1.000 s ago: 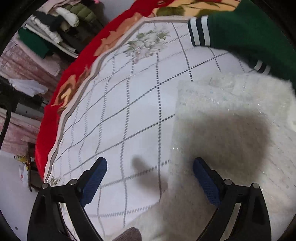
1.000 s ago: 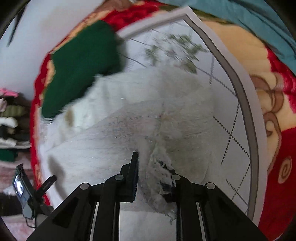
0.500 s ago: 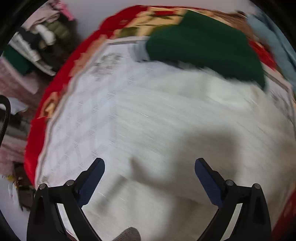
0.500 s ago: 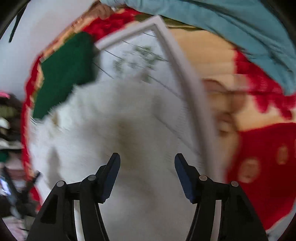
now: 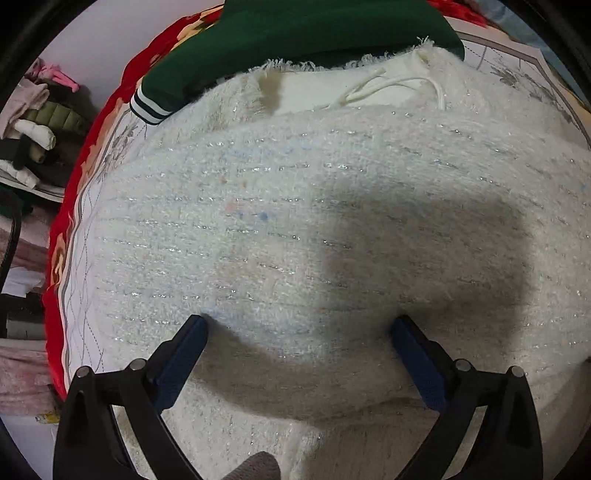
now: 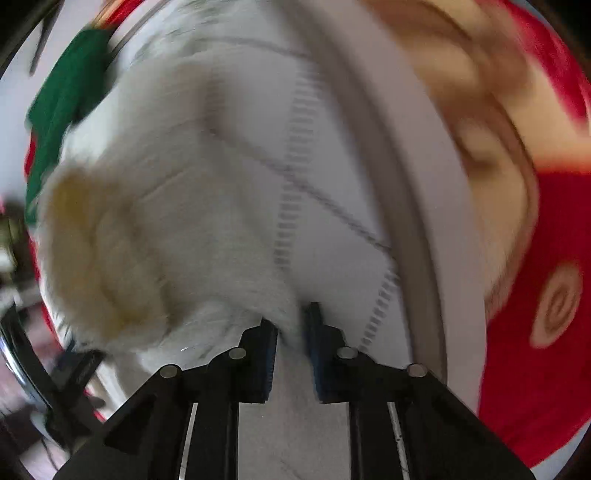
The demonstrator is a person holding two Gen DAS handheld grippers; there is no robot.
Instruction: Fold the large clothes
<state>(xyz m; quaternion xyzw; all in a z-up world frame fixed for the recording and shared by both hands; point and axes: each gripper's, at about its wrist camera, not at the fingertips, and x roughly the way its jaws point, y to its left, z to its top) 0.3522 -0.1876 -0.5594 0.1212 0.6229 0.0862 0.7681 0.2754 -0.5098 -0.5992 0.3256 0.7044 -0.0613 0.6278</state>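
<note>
The fuzzy white sweater [image 5: 314, 229] lies spread across the quilted white bed cover [image 5: 79, 295], its neckline and drawstring at the far end, just against the dark green garment [image 5: 295, 33] that sits beyond it. In the right wrist view, which is badly smeared, the same white sweater [image 6: 155, 206] is bunched to the left of the right gripper [image 6: 290, 332], whose jaws are pinched nearly together with a tuft of the sweater's edge caught between them. The left gripper [image 5: 299, 332] hovers over the near half of the sweater with its jaws spread wide, grasping nothing. The step in hand looks like carrying one side of the sweater over to make a fold. Next, the right gripper likely needs to lay that edge flat over the sweater's body, while the left one steadies or smooths the cloth beside it.
</note>
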